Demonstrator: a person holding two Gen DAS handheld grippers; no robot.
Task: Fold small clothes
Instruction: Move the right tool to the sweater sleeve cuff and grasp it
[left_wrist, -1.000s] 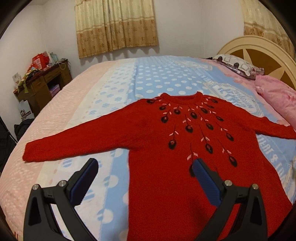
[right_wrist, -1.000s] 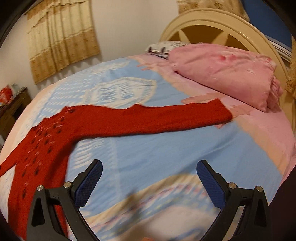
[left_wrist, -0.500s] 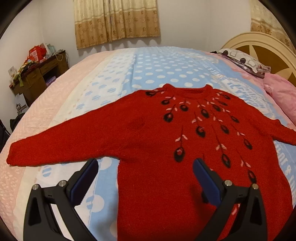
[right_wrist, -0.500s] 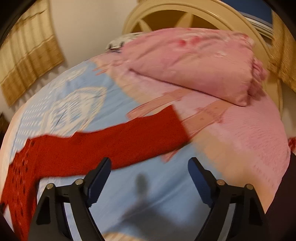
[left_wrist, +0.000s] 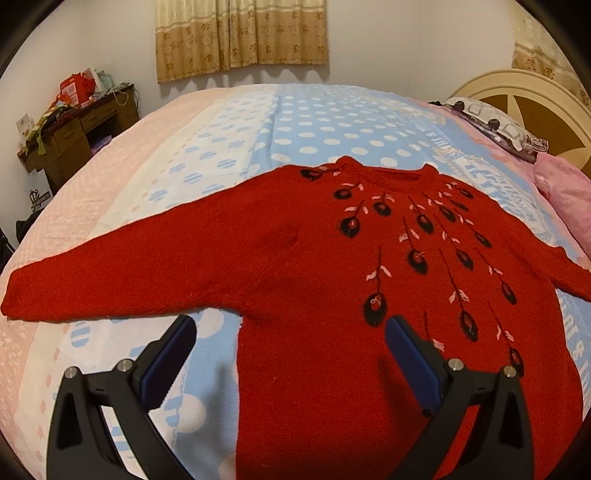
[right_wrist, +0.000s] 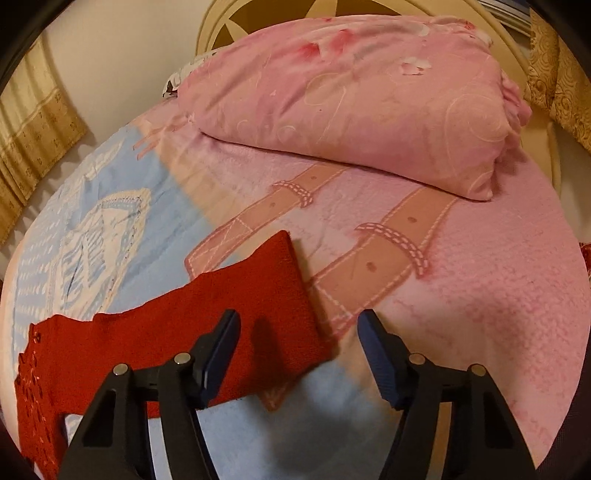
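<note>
A red knitted sweater (left_wrist: 314, 280) with black and pink embroidery lies flat, front up, on the bed, both sleeves spread out. My left gripper (left_wrist: 288, 350) is open and empty, just above the sweater's left side below the armpit. In the right wrist view the sweater's right sleeve (right_wrist: 236, 317) runs from lower left to its cuff near the middle. My right gripper (right_wrist: 299, 347) is open and empty, low over the cuff end, with the cuff between its fingers' line.
The bed sheet (left_wrist: 317, 122) is blue with white dots and pink borders. A pink pillow (right_wrist: 354, 96) lies just beyond the cuff by the cream headboard (left_wrist: 532, 99). A wooden desk (left_wrist: 74, 133) with clutter stands left of the bed.
My left gripper moved closer over the sweater's body. My right gripper swung right and down along the sleeve to its cuff and narrowed a little.
</note>
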